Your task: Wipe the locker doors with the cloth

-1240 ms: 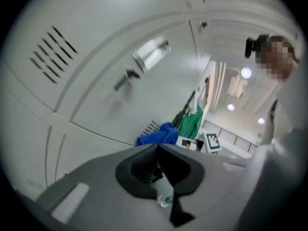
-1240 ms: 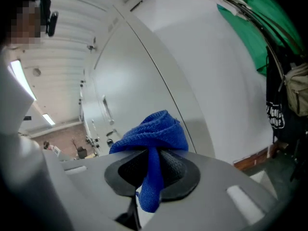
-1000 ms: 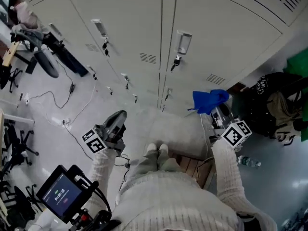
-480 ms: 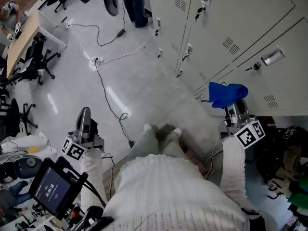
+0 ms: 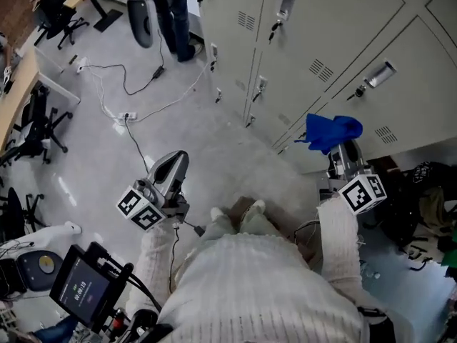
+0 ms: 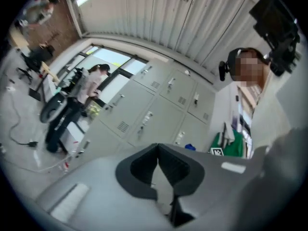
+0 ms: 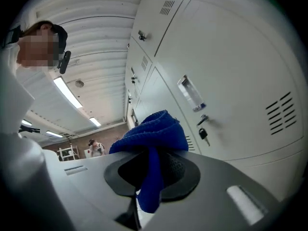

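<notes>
Locker doors (image 5: 335, 41) are cut off at the top and right of the head view. The blue cloth (image 5: 332, 132) is bunched up and hides the right gripper (image 7: 149, 170) tips from above. Can't tell if the cloth touches the door. Right jaws are clamped on the cloth, with a tail hanging between them. Left gripper (image 6: 159, 165) jaws are closed together and empty, held over the floor (image 5: 214, 134), well apart from the lockers.

Hardware juts ahead
Past the fingers of the right gripper (image 7: 153, 170), a handle (image 7: 191, 94) and key (image 7: 204, 136) project from the flat locker door (image 7: 240, 57).
</notes>
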`<state>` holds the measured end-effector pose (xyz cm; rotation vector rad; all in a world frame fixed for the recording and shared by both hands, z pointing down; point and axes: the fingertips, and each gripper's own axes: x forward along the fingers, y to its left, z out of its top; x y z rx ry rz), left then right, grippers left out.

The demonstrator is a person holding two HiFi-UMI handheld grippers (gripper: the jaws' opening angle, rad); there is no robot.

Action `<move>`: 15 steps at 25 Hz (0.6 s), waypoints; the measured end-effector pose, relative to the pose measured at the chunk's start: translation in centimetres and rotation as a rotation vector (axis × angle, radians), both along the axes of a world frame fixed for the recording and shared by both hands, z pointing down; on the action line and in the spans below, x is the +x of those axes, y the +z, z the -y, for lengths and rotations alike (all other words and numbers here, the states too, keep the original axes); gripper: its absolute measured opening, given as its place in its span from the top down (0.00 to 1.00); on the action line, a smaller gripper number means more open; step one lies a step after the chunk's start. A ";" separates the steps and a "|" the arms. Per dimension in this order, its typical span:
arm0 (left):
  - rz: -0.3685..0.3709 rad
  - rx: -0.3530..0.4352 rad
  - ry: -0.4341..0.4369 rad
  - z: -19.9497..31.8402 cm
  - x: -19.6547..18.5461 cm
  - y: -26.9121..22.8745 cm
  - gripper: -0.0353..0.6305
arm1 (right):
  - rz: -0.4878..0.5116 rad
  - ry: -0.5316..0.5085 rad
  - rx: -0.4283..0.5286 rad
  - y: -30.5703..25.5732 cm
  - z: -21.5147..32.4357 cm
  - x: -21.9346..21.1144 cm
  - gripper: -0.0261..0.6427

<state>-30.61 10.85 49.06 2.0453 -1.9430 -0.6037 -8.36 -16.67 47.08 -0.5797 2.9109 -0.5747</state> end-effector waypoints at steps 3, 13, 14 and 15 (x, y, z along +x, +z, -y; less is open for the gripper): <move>0.014 0.053 0.212 9.0 4.6 -2.6 0.94 | -0.027 0.098 0.013 -0.6 1.6 2.6 0.88; 0.006 -0.039 0.631 28.3 23.7 -7.3 0.94 | -0.166 0.367 0.008 -4.3 6.0 11.9 0.89; 0.001 -0.065 0.639 29.0 24.8 -6.9 0.94 | -0.179 0.373 0.001 -4.1 6.2 12.4 0.88; -0.005 -0.088 0.648 29.6 25.8 -6.5 0.94 | -0.190 0.380 -0.005 -3.9 6.3 12.9 0.89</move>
